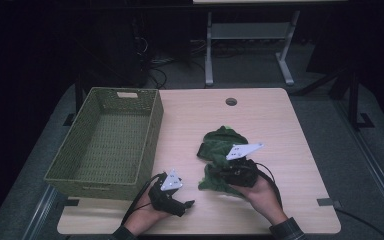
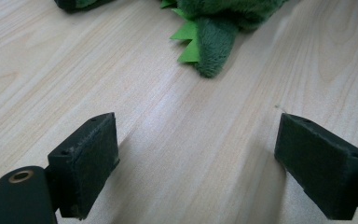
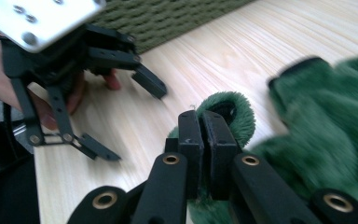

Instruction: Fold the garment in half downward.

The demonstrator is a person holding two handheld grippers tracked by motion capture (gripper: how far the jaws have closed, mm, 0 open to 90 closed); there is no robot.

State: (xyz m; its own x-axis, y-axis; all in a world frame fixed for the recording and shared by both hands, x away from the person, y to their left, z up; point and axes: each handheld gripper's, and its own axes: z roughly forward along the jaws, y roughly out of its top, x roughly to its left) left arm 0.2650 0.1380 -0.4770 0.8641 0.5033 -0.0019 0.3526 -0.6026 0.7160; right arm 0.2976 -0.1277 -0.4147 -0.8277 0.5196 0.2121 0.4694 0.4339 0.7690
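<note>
In the high view, the green plush toy (image 1: 221, 150) lies just right of centre on the table (image 1: 280, 130), with the right claw (image 1: 219, 172) at its lower edge, held by a hand coming up from the bottom right. The right gripper view shows that claw pressed together, pinching a fold of the plush at the lower middle of the frame. The left claw (image 1: 189, 204) sits at the lower centre, apart from the toy; in the left gripper view its jaws are spread wide over bare wood, the toy's spiked tail at the top of the frame. A woven basket (image 1: 150, 130) fills the left half of the table.
</note>
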